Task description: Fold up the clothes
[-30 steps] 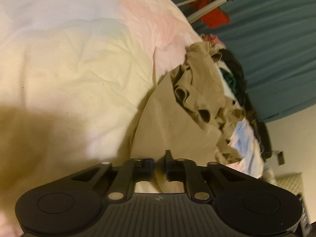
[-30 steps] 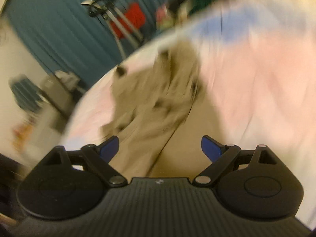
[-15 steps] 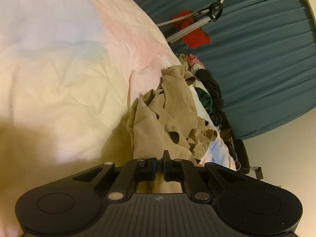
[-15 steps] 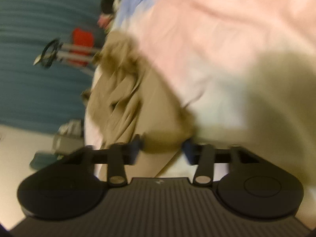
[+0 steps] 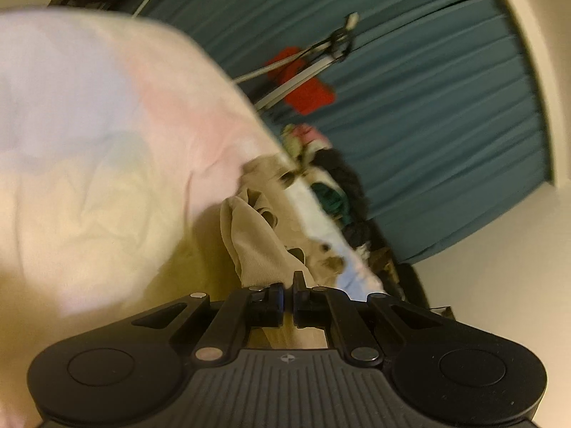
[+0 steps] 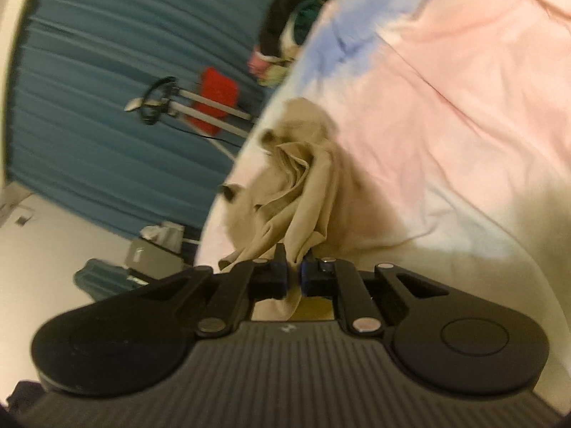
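On the bed (image 5: 89, 164), in your left wrist view, the tan garment (image 5: 257, 239) lies bunched near the far edge of the pastel bedspread, its near end drawn up to your left hand-held gripper (image 5: 288, 297). The fingers of that hand-held gripper are pressed nearly together, with only a thin slit between them, and a fold of the tan cloth is pinched there. Past the garment a pile of clothes (image 5: 335, 185), dark, green and pink, sits along the bed's edge. Behind it hangs a teal curtain (image 5: 446, 114), with a metal stand (image 5: 303, 71) and something red (image 5: 307, 89) in front of it. This view is blurred, so finer detail is hard to make out.

In your right wrist view, the same tan garment (image 6: 303, 192) trails in crumpled folds from the bedspread (image 6: 446, 89) down to your right hand-held gripper (image 6: 293, 276). Its fingers are closed on a twist of the cloth, which passes between them and hangs on below. The pile of clothes (image 6: 282, 35) shows at the top, beyond the bed's edge. The teal curtain (image 6: 107, 89) and the stand (image 6: 200, 107) are at the left, and a few boxes (image 6: 150, 253) sit on the floor beside the bed.
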Available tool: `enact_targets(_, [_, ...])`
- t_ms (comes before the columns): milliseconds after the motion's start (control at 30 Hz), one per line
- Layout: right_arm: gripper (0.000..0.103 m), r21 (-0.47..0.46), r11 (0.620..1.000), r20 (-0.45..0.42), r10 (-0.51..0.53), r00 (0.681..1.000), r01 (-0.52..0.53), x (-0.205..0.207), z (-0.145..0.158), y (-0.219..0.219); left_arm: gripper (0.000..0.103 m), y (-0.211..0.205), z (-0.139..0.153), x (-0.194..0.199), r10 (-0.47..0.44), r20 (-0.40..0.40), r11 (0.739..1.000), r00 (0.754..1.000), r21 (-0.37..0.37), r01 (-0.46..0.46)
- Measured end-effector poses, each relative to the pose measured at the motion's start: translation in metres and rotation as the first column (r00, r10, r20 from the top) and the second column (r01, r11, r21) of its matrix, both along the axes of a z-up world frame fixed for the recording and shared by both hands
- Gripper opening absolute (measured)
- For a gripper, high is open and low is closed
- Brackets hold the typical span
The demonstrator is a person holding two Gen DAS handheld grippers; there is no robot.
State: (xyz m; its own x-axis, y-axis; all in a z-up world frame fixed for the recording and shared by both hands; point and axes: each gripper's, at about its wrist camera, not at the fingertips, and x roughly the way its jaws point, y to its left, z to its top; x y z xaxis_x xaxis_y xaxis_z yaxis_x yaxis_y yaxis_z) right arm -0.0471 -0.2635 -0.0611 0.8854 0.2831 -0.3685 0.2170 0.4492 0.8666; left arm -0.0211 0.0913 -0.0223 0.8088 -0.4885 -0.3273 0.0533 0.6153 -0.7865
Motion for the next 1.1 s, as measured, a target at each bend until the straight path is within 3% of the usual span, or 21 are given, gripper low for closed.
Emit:
enact_targets(100, [0.01, -0.007, 1.0, 0.056, 0.011, 0.998, -0.011, -0.021, 0.014, -0.001, 0.004, 0.004, 0.015, -0.034, -0.006, 0.055, 1.0, 0.998, 0.013, 0.005])
enact_targets(333, [0.01, -0.065, 0.998, 0.152, 0.033, 0.988, -0.024, -0.094, 0.029, 0.009, 0.004, 0.018, 0.024, -0.11, -0.004, 0.089, 1.0, 0.996, 0.011, 0.003])
enact_targets(500, [0.01, -0.087, 0.996, 0.147, 0.032, 0.989, -0.02, -0.089, 0.041, 0.008, 0.004, 0.027, 0.03, -0.148, 0.004, 0.104, 1.0, 0.995, 0.005, -0.004])
enact_targets(700, [0.01, -0.117, 0.993, 0.136, 0.034, 0.99, -0.018, -0.078, 0.057, 0.006, 0.005, 0.015, 0.056, -0.097, 0.031, 0.089, 0.997, 0.996, 0.061, -0.037])
enact_targets(833, [0.01, -0.169, 0.985, 0.077, 0.042, 0.996, -0.028, -0.005, 0.083, 0.001, 0.005, -0.005, 0.069, -0.034, 0.07, 0.092, 0.985, 0.993, 0.15, -0.083])
enact_targets(900, [0.01, -0.19, 0.981, 0.028, 0.028, 0.999, -0.022, 0.037, 0.081, -0.002, 0.006, -0.018, 0.069, 0.002, 0.081, 0.083, 0.974, 0.993, 0.207, -0.097])
enact_targets(1000, [0.01, -0.222, 0.975, -0.024, 0.017, 1.0, -0.022, 0.081, 0.062, -0.005, 0.006, -0.033, 0.051, 0.051, 0.075, 0.053, 0.957, 0.996, 0.276, -0.086])
enact_targets(1100, [0.012, -0.214, 0.976, -0.051, 0.037, 0.998, -0.047, 0.1, 0.039, -0.011, 0.007, -0.043, 0.023, 0.078, 0.034, 0.088, 0.934, 0.996, 0.352, -0.063])
